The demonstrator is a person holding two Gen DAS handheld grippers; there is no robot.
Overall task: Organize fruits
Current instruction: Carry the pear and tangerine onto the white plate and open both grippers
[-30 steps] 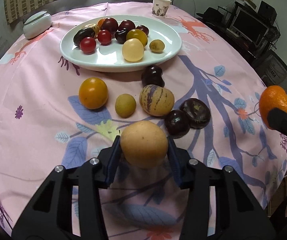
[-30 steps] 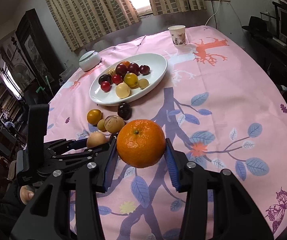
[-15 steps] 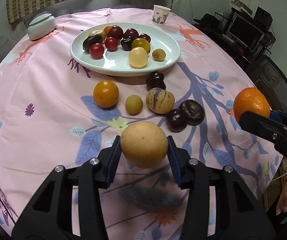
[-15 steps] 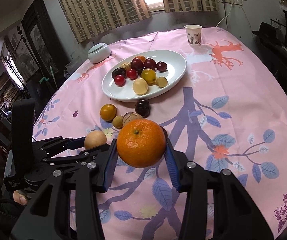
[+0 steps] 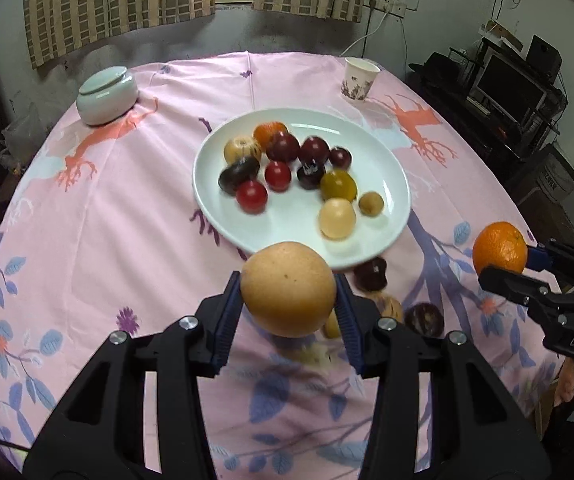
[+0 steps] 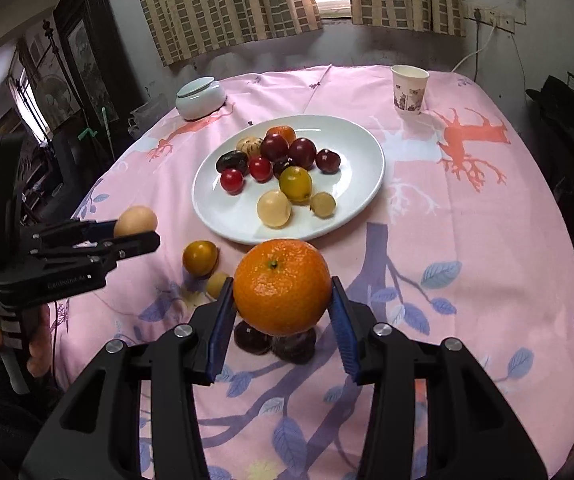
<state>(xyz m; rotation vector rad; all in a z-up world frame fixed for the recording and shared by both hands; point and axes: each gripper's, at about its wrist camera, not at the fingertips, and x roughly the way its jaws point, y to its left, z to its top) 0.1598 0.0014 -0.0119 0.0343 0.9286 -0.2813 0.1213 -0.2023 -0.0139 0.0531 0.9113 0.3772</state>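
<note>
Across the round table [image 6: 487, 208] lies a smooth pink cloth [image 5: 127, 220] printed with blue leaves and coral branches, creased along the middle. At the centre sits an oval white plate [image 6: 351, 136], glossy, its long axis running from 8 o'clock to 2 o'clock in the right wrist view; it holds about 12 small round fruits, dark red, yellow and pale cream.

At 6 o'clock of the plate in the left wrist view, the left gripper [image 5: 288, 308] is clamped on a tan pear [image 5: 288, 289], round, matte and finely speckled, lifted above the cloth with its blue pads pressing both sides. At 3 o'clock in that view, the right gripper [image 6: 282, 312] is clamped on an orange [image 6: 282, 287], round with pebbled skin, its green stem end turned up toward the camera; it hangs above the cloth just off the plate's near rim.

Below and between the 2 grippers, loose fruits rest on the cloth: a yellow-orange tomato [image 6: 200, 257], a small tan fruit [image 6: 217, 283] beside it, and 2 dark purple ones [image 6: 291, 346] partly hidden under the orange.

At 11 o'clock of the plate stands a squat, lidded white jar [image 6: 201, 98]; at 1 o'clock, a paper cup [image 6: 409, 88], upright.
</note>
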